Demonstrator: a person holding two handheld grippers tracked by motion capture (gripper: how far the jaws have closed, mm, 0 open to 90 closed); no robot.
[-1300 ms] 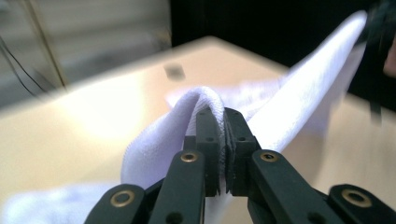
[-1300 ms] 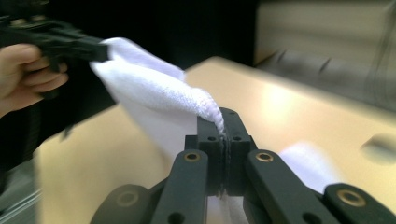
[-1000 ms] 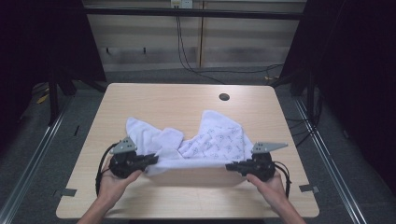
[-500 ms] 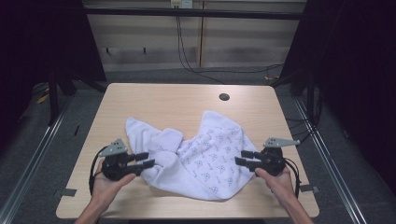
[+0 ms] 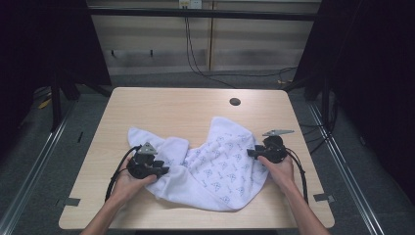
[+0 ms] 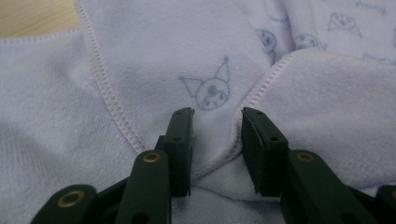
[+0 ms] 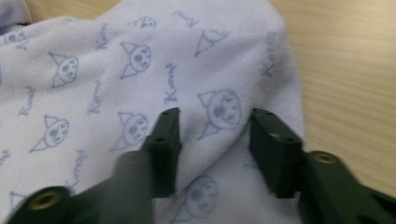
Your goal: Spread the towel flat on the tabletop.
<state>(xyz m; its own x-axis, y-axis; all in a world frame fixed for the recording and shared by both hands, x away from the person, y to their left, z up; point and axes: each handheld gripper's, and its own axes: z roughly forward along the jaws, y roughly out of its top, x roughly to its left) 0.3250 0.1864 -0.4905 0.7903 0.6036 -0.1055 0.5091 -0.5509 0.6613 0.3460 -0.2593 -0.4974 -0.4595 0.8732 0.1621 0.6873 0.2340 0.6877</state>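
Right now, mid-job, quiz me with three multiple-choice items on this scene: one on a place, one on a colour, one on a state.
1. Where does the towel lie?
A. on the near half of the table
B. on the floor
C. at the far edge

2. What colour is the towel's print?
A. red
B. blue
C. green

3. How do the left gripper and right gripper stand?
A. both clamped on a corner
B. open, towel between the jaws
C. lifted clear of the towel

Answers: 1 A, the high view shows it; 2 B, pale blue faces; 3 B, a gap shows beside each pad.
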